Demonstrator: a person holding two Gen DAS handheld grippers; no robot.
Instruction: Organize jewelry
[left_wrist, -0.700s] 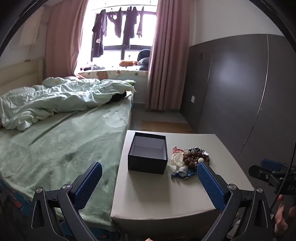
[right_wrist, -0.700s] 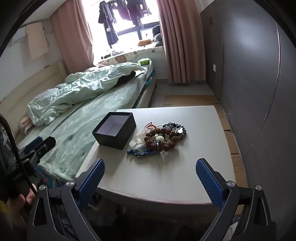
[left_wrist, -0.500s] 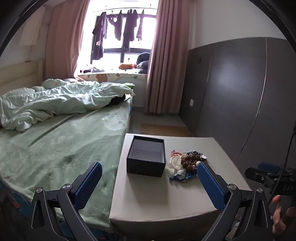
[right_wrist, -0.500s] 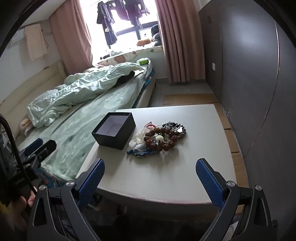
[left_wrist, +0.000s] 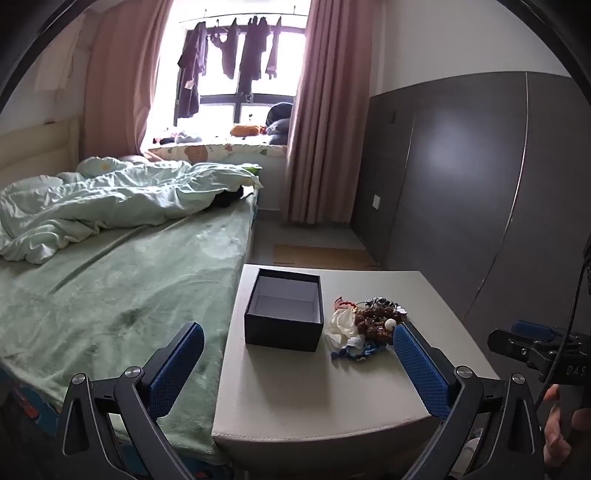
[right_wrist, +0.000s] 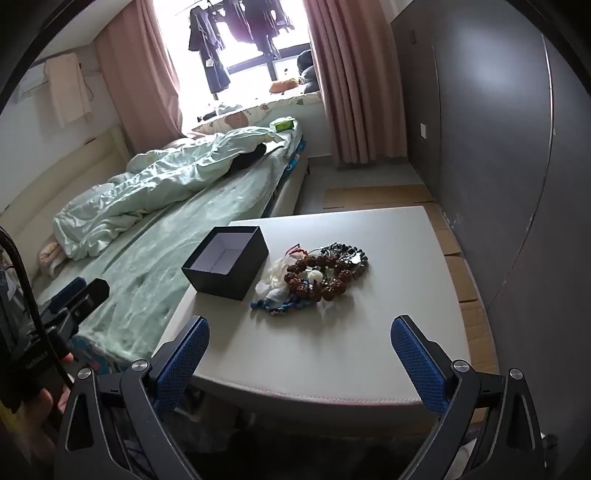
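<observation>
An open, empty black box (left_wrist: 283, 314) (right_wrist: 226, 261) stands on the left side of a low beige table (left_wrist: 314, 398) (right_wrist: 399, 302). Right beside it lies a pile of jewelry (left_wrist: 369, 323) (right_wrist: 317, 275): brown bead bracelets, dark beads, a blue bead string and a white piece. My left gripper (left_wrist: 295, 360) is open and empty, held back above the table's near edge. My right gripper (right_wrist: 299, 352) is open and empty, above the near edge, short of the pile.
A bed with green sheet (left_wrist: 110, 288) (right_wrist: 207, 221) adjoins the table's left side. A dark wardrobe wall (left_wrist: 461, 192) (right_wrist: 498, 147) runs on the right. Cardboard sheets (right_wrist: 376, 192) lie on the floor beyond the table.
Both grippers have drawn back slightly and the left view has tilted up a little. Both stay open; the box and jewelry have not moved.
</observation>
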